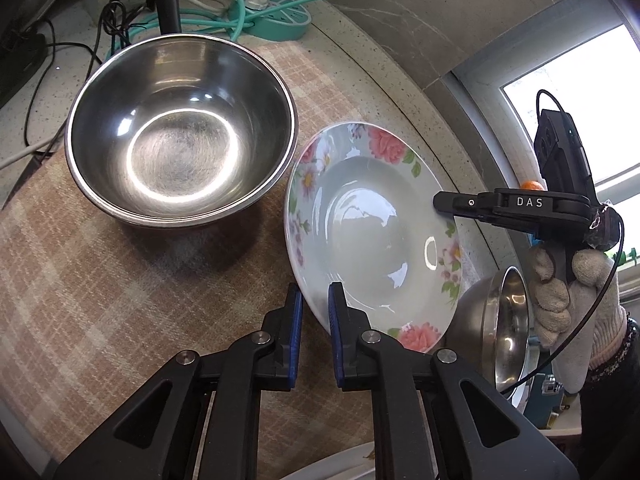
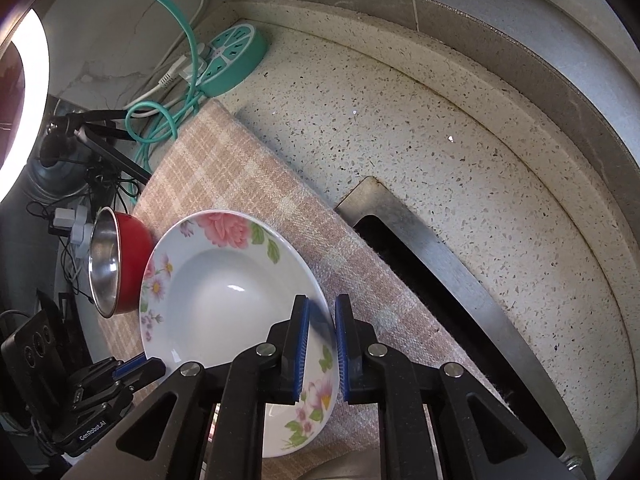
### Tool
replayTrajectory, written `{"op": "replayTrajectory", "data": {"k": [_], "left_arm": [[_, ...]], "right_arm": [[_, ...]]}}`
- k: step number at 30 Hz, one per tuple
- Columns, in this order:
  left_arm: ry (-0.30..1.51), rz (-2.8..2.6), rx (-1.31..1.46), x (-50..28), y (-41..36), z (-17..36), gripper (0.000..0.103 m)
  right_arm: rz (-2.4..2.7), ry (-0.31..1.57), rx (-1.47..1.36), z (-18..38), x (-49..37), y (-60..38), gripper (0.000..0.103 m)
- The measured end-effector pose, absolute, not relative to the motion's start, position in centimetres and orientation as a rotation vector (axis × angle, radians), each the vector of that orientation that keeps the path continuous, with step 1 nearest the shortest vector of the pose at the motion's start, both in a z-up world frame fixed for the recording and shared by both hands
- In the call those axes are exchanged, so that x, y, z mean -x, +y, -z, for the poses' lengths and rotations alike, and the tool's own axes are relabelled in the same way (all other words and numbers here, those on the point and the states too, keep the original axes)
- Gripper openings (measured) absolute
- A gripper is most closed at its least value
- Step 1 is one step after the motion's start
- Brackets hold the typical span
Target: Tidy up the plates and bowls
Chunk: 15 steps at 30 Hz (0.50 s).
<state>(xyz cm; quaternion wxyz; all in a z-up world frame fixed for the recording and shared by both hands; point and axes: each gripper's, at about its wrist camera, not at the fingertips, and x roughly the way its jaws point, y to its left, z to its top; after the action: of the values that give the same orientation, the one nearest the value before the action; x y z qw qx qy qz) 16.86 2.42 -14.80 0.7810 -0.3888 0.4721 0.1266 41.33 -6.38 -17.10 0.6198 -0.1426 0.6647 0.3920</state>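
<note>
A white plate with pink flowers (image 1: 368,220) (image 2: 216,280) sits over the checked cloth (image 1: 100,280). My left gripper (image 1: 316,304) is shut on its near rim, one blue pad on each side of the edge. My right gripper (image 2: 320,312) is shut on the rim at another side, and in the left wrist view it (image 1: 440,202) reaches in from the right, held by a gloved hand (image 1: 568,292). The left gripper (image 2: 140,364) shows at the lower left of the right wrist view. A large steel bowl (image 1: 180,128) stands upright on the cloth to the plate's left.
A steel-lined bowl with a red outside (image 2: 116,260) sits beside the plate. Another small steel bowl (image 1: 492,328) lies tilted at the right. A teal power strip (image 1: 280,20) with cables lies at the back. A sink's metal rim (image 2: 420,240) borders the cloth.
</note>
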Motion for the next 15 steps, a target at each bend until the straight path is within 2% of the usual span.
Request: {"op": "replayTrajectory", "data": {"k": [15], "left_arm": [[1.024, -0.288, 0.802, -17.32, 1.98, 14.75, 0.012]], "right_arm": [[-0.925, 1.533, 0.317, 17.15, -41.37, -6.5, 0.011]]}}
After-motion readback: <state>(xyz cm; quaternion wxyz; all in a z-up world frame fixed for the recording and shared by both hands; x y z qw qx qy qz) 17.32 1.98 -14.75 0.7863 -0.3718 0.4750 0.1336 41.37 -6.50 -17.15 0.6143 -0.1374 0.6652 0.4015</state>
